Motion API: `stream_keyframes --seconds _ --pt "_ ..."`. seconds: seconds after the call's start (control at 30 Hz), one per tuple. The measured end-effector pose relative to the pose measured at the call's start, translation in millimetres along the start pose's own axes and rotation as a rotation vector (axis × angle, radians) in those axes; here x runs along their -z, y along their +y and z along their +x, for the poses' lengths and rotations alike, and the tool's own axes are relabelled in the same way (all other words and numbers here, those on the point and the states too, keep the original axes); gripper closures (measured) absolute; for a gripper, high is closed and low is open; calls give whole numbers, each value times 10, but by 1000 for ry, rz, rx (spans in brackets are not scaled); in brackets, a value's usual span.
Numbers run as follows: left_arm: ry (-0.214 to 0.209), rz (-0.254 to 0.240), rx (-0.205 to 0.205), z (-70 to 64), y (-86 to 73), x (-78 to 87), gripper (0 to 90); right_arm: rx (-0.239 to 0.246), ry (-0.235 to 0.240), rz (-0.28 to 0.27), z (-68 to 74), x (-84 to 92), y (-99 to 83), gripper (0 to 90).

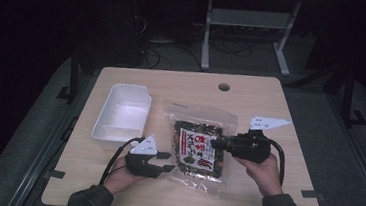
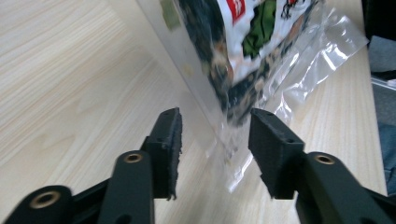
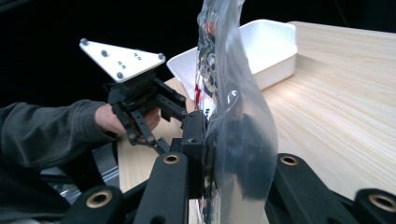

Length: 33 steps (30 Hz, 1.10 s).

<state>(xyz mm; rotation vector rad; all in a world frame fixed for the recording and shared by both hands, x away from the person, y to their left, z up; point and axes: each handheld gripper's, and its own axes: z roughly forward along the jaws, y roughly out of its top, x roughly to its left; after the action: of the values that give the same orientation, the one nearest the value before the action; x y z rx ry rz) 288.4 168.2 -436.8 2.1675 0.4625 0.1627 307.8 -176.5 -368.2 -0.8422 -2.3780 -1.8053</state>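
Spanning the frame, a pale wooden desk (image 1: 114, 182) carries a white plastic tray (image 1: 122, 113) at its left and, just beside it toward the middle, a clear bag of mixed snacks (image 1: 198, 144) with a red-and-white label. The right tool (image 1: 220, 143) is clamped on the bag's right edge; seen from the right tool's own camera, the film stands upright between its pads, raised on that side. The left tool (image 2: 215, 135) is released, its jaws partly parted and gripping nothing, with the bag's crinkled lower corner hanging between them but not pressed. With a single pinch on slick film, the risk appears to be slippage: the weight of the contents could drag the bag out of the right tool, or swing it against the tray. The thin plastic might also tear at the clamp if lifted sharply.
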Motion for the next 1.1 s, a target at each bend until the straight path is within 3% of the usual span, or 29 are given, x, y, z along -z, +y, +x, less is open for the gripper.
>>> stream_keyframes --seconds 0.27,0.4,0.57,0.83,1.1 --pt "40 13 -23 -57 -18 67 480 -31 -115 -57 13 73 32 748" --pt "47 22 -35 -85 -22 77 464 -24 -198 -65 61 88 80 749" --pt "60 33 -43 -115 -51 103 434 -19 -264 -100 129 100 173 749" --pt "72 51 -45 -147 -106 174 365 -33 -327 -150 170 -4 293 749" --pt "91 64 -43 -168 -177 279 338 -7 -364 -174 265 -217 524 749"
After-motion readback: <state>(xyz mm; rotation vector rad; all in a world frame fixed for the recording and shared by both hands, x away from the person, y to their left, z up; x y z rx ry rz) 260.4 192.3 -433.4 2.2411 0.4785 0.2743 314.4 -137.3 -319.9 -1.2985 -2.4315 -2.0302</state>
